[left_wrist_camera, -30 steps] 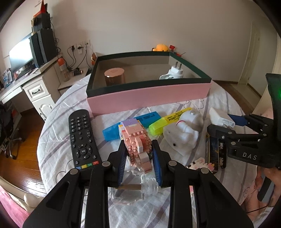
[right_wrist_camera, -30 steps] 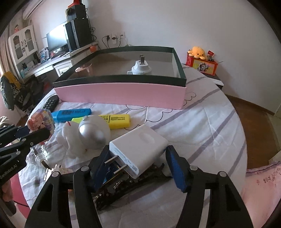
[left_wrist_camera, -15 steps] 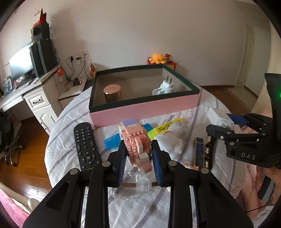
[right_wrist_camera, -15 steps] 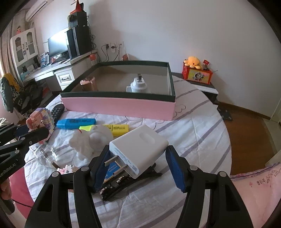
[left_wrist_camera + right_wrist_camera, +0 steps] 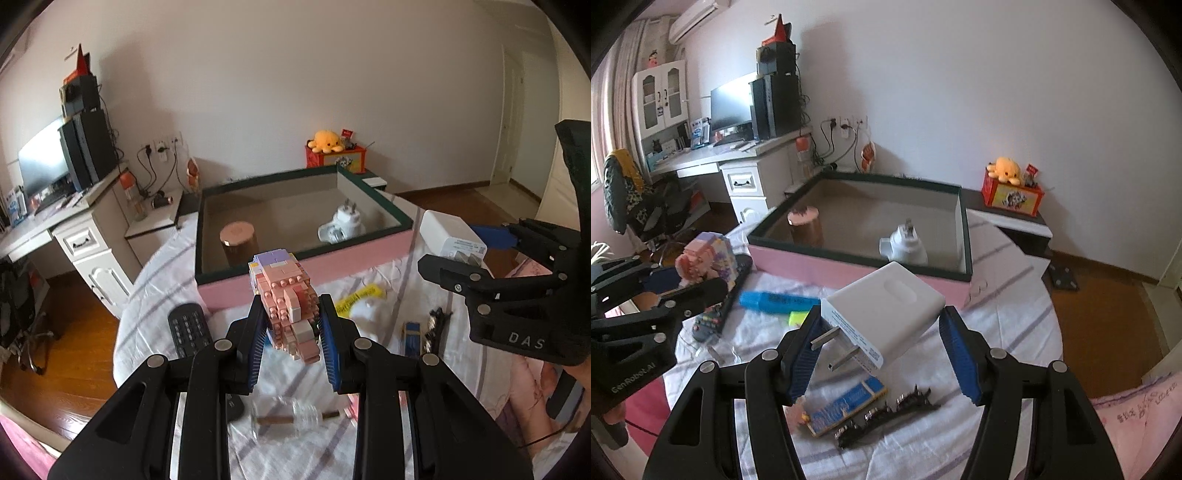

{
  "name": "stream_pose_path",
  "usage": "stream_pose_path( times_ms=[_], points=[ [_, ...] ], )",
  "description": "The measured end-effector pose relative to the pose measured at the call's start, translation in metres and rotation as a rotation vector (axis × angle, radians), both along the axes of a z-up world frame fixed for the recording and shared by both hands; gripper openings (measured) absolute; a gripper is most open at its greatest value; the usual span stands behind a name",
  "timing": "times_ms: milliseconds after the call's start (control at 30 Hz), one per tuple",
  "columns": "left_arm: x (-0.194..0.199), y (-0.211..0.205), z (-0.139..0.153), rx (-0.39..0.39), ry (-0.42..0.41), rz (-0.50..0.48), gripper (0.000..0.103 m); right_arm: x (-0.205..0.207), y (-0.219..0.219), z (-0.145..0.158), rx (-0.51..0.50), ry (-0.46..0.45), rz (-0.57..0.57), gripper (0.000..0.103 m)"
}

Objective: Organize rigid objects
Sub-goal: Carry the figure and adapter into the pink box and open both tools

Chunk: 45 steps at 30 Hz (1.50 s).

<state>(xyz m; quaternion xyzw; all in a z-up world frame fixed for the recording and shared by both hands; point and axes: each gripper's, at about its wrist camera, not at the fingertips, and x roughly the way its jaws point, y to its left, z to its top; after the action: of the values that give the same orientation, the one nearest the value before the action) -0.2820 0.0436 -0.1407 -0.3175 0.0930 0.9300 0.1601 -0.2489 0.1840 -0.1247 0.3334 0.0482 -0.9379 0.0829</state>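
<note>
In the left wrist view, the left gripper filled the bottom of the frame, its blue pads clamped on a pink brick figure held clear above the table. The figure's long axis ran along the fingers, its lilac-capped end pointing away toward the box at frame centre. Below it, near the bottom edge, a clear glass bottle lay on its side on the striped tablecloth, long axis left to right. A black remote lay lower left of centre.

In the right wrist view, the right gripper gripped a white charger by its two side faces, also lifted off the cloth. The charger's metal prongs pointed back toward the camera and lower left, so its long axis ran from lower left to upper right. Under it, at bottom centre, lay a blue card and a dark hair clip, both slanting from lower left to upper right. Further off, left of centre, a blue highlighter lay almost level, with a yellow highlighter just beside it.

Beyond these, at mid-frame, stood the pink box with a dark green rim, holding an upright brown jar at its left and a white plug adapter, prongs up, at its right. An orange plush toy sat by the far wall, upper right.
</note>
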Motion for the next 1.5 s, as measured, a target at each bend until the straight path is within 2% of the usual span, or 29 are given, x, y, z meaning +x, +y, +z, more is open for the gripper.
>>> stream_pose_path(
  times_ms=[167, 333, 567, 700, 833, 967, 1100, 1267, 1367, 1433, 1500],
  points=[
    [-0.028, 0.004, 0.015, -0.002, 0.016, -0.003, 0.028, -0.022, -0.005, 0.012, 0.015, 0.023, 0.016, 0.064],
    [-0.072, 0.013, 0.024, -0.004, 0.001, -0.022, 0.028, -0.055, -0.011, 0.02, 0.035, 0.03, 0.027, 0.064],
    [-0.143, 0.024, 0.02, -0.011, -0.067, -0.05, 0.028, -0.121, -0.017, 0.022, 0.072, 0.0, 0.042, 0.064],
    [-0.186, 0.033, 0.007, -0.018, -0.13, -0.066, 0.028, -0.166, -0.017, 0.009, 0.083, -0.063, 0.045, 0.065],
    [-0.224, 0.042, -0.015, -0.087, -0.196, -0.03, 0.028, -0.206, -0.016, -0.015, 0.099, -0.143, 0.041, 0.065],
    [-0.25, 0.045, -0.038, -0.107, -0.267, -0.029, 0.028, -0.237, -0.01, -0.04, 0.088, -0.238, 0.046, 0.065],
    [-0.263, 0.049, -0.052, -0.125, -0.303, -0.027, 0.028, -0.251, -0.007, -0.059, 0.087, -0.305, 0.048, 0.065],
    [-0.267, 0.05, -0.061, -0.152, -0.317, -0.007, 0.03, -0.253, -0.005, -0.065, 0.071, -0.329, 0.048, 0.065],
    [-0.266, 0.044, -0.06, -0.126, -0.324, 0.019, 0.039, -0.252, 0.001, -0.055, 0.046, -0.295, 0.027, 0.078],
    [-0.263, 0.036, -0.053, -0.11, -0.301, 0.052, 0.061, -0.246, 0.003, -0.049, 0.033, -0.272, 0.021, 0.079],
    [-0.256, 0.027, -0.045, -0.085, -0.279, 0.07, 0.072, -0.239, 0.005, -0.04, 0.014, -0.252, 0.023, 0.08]
  ],
)
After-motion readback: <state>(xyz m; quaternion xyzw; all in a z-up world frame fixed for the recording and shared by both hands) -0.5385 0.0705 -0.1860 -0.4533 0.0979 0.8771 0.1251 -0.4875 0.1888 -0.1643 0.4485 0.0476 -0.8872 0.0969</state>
